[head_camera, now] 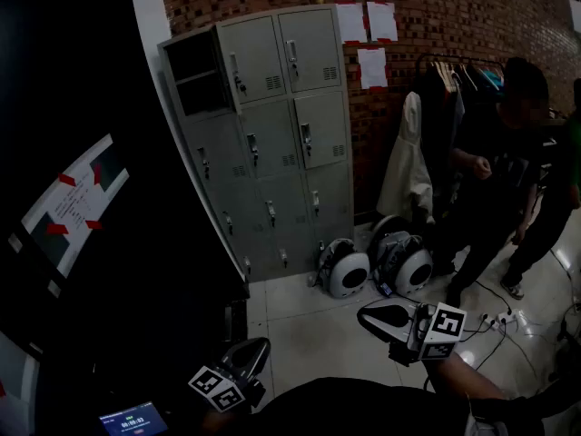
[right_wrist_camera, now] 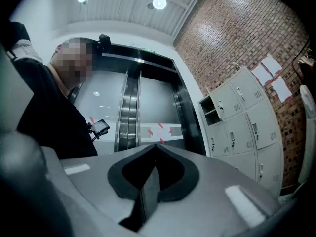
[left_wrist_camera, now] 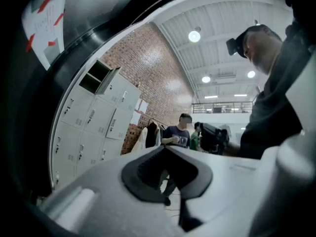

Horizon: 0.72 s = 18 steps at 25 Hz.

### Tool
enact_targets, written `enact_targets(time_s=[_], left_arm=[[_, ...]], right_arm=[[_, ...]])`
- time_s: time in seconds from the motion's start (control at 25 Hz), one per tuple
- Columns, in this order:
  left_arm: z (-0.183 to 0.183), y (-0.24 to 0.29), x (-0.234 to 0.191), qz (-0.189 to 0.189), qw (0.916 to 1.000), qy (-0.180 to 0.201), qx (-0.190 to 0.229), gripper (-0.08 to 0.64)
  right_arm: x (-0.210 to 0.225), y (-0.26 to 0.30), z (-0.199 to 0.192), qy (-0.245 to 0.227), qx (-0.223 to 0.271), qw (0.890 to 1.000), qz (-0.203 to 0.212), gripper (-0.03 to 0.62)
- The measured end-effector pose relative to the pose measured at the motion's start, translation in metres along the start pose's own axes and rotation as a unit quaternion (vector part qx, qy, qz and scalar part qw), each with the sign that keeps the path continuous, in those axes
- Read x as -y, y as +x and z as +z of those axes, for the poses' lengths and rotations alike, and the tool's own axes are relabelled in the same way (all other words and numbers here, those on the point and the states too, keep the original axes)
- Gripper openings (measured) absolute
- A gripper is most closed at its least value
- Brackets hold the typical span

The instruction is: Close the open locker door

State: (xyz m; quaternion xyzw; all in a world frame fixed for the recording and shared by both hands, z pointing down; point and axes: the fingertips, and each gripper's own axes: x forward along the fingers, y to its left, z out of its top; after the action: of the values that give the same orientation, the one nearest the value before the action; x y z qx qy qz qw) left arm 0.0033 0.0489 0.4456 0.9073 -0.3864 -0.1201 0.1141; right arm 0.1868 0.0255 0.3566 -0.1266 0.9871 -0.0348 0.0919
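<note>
left gripper (head_camera: 251,354) low at the bottom of the head view, jaws clenched together on nothing. right gripper (head_camera: 365,314) low too, a little further forward, jaws also pressed together and empty. both are well apart from the lockers.

locker bank (head_camera: 272,166) stands against the brick wall (head_camera: 454,16) across the tiled floor. one compartment is open, top row, left-hand column (head_camera: 195,71), dark inside with a shelf. its door (left_wrist_camera: 111,79) shows best in the left gripper view, swung out from the cabinet face. in the head view it reads as little more than an edge beside the opening.

step, as judged: approach, no contact made yet. next move calls for walking up, raising one gripper to top-row height, setting it against the outer face near the free edge, and pushing the door flat into its frame.

door's long axis is upright. the panel seems hinged on the opening's right side, free edge pointing out into the room. bystander (head_camera: 495,171) stands off to the right, clear of the route.
</note>
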Motion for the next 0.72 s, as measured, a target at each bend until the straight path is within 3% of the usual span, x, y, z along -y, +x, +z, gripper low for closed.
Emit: enact_targets(time_s=[0.36, 0.56, 0.72], left_arm=[[-0.01, 0.062, -0.006, -0.001, 0.9998, -0.007, -0.019, 0.0], [-0.009, 0.072, -0.056, 0.0, 0.9996, -0.022, -0.016, 0.0], [0.005, 0.089, -0.116, -0.023, 0.9996, -0.019, -0.004, 0.0]], right_arm=[[0.058, -0.019, 0.006, 0.012, 0.004, 1.0, -0.001, 0.006], [0.091, 0.015, -0.004, 0.014, -0.009, 1.0, -0.005, 0.006], [0.134, 0.063, 0.003, -0.019, -0.011, 1.0, -0.023, 0.006]])
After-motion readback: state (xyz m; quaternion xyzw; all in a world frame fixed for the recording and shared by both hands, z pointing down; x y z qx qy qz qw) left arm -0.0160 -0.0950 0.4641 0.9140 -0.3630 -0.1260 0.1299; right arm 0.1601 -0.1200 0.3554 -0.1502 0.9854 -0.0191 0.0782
